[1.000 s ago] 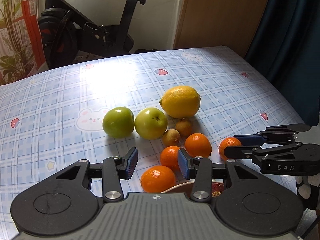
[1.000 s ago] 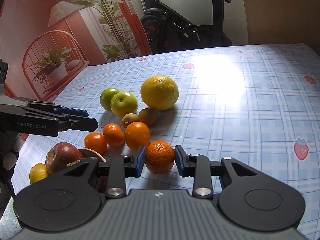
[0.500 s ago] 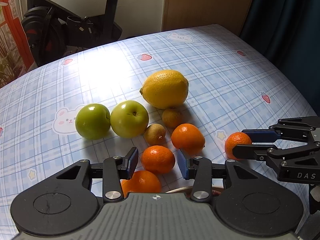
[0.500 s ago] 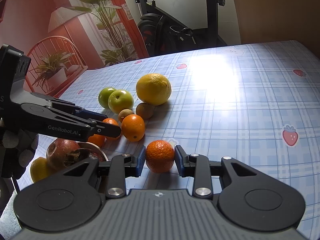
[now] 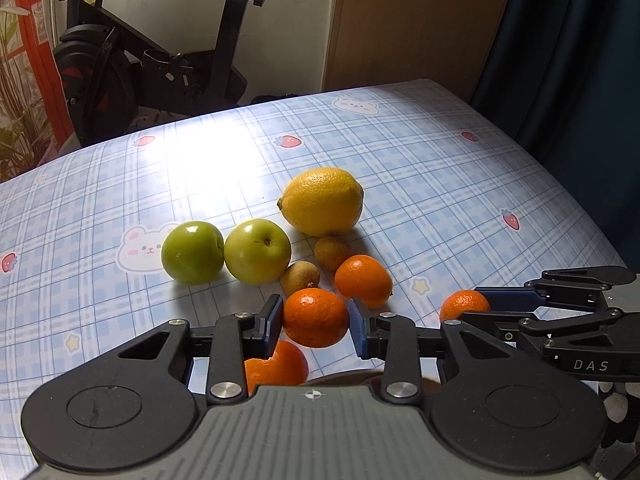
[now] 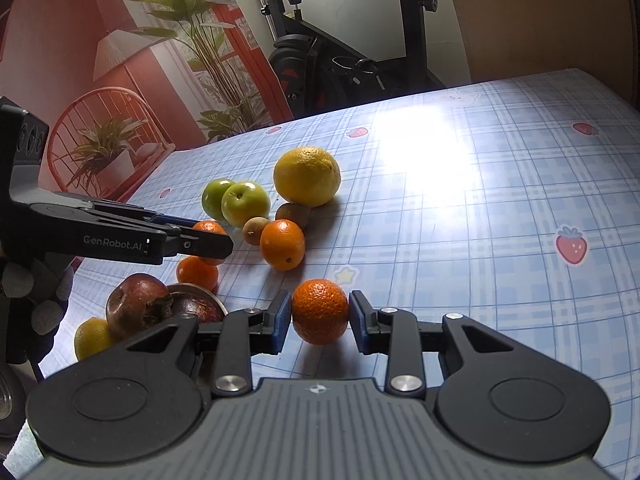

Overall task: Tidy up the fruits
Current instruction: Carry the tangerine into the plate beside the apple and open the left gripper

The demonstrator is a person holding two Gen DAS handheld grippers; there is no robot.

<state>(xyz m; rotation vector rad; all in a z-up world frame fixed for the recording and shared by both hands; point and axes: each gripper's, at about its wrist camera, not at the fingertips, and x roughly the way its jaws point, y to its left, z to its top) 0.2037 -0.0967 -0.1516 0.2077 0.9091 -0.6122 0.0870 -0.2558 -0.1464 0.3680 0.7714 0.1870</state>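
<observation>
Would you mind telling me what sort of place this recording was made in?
Most likely a room in a home: a table under a bear-and-strawberry patterned cloth, an exercise bike against the wall, and a dark curtain beside it.

A black exercise bike (image 5: 132,68) stood behind the table (image 5: 440,184), which had a blue checked cloth with bears and strawberries. A dark blue curtain (image 5: 568,60) hung beside a brown door (image 5: 412,24).

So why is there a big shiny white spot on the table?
Left wrist view: light glares off the glossy tablecloth, washing out the checks behind the green apples. Right wrist view: the same glare sits right of the lemon; fruit shadows stay soft.
</observation>
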